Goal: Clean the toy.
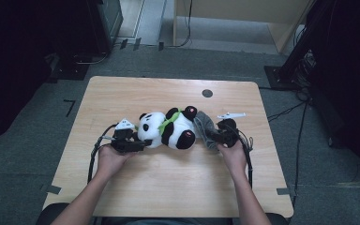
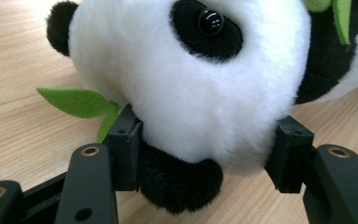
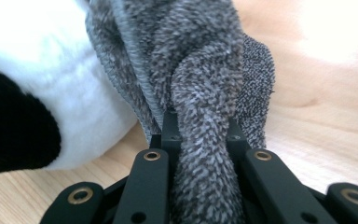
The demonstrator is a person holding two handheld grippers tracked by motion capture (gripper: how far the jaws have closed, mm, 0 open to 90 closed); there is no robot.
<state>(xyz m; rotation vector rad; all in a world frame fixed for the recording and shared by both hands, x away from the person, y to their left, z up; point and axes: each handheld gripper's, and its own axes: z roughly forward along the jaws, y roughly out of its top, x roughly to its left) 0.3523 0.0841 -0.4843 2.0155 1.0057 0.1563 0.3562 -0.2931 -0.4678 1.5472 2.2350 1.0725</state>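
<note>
Gripping panda (image 1: 168, 129) and cloth (image 1: 205, 127) mid-table (image 1: 168, 178)

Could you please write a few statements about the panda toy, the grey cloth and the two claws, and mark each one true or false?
1. The left claw has the plush panda by its head. True.
2. The right claw is open with nothing between its jaws. False: it is shut on a fold of the grey cloth.
3. The panda stands upright on the wooden table. False: it lies on its side.
4. The grey cloth is at the panda's foot end, on the side away from the left claw. True.
5. A green leaf sticks out beside the panda's head. True.
6. The grey cloth covers the panda's face. False: its eye shows uncovered in the left gripper view.
</note>
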